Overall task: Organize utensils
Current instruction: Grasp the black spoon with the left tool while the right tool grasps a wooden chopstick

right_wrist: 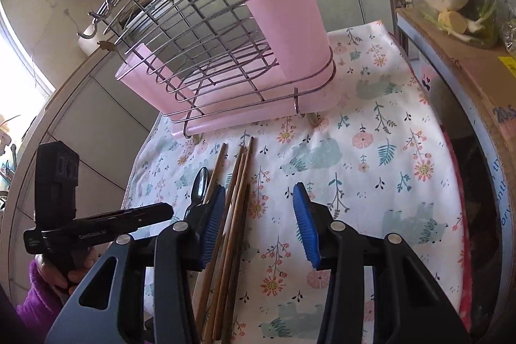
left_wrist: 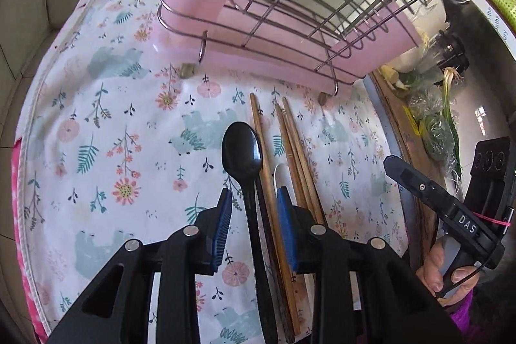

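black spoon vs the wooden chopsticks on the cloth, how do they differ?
The black spoon is dark, glossy plastic with a wide oval bowl; the wooden chopsticks are brown, thin, straight sticks. The spoon is one piece; the chopsticks are several, lying bunched. The spoon's handle lies between the open fingers of the left gripper; most chopsticks lie outside them. Both lie flat on the floral cloth, pointing toward the dish rack.

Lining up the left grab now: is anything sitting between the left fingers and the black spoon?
Nothing visible blocks it. The black spoon lies on the floral cloth with its handle already between the open left gripper fingers. The wooden chopsticks lie close alongside on the right, one partly inside the gap.
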Tool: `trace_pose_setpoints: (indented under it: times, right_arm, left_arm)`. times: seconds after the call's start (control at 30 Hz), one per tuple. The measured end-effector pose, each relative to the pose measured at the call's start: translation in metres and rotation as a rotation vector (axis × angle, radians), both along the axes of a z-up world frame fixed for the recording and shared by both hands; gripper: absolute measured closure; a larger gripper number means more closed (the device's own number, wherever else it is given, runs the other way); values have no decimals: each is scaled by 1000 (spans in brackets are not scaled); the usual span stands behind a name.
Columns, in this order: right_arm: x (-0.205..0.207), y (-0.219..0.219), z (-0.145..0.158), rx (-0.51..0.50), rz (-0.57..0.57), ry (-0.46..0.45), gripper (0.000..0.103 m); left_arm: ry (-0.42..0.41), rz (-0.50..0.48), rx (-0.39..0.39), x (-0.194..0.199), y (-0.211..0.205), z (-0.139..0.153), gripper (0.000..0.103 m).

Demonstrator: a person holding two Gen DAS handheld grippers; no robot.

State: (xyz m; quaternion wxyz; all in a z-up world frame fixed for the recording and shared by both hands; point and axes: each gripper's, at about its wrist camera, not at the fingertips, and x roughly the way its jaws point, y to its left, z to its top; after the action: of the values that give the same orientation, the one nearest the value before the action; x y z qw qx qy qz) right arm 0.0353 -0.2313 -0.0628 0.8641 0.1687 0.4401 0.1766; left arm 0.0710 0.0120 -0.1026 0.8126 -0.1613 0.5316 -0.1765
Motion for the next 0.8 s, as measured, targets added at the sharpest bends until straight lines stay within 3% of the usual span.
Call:
trace_pose_setpoints:
  times: [0.17,0.2,0.23,0.27,0.43,0.8]
  right_arm:
    - [9,-2,-10,69,16,73,67]
    - [12,-1,-13,84,20,87,68]
    - [16,0,-15,101,27,104,68]
    - [20,2,-18,116,32,119,68]
    - [43,13,-29,157,46,187,72]
    - [86,50,-47,15,58,279,80]
  left_arm:
    - [74,-17,-6,12,-10,-19,75]
    - [82,-12,-11,14,-11,-22,78]
    - [89,-6,-20,15,-10,-25,91]
    - [98,-1,-30,15,-8,-27,94]
    - [85,57,-72,13,12,-24,95]
    - [28,83,-53,14,39,-3,95]
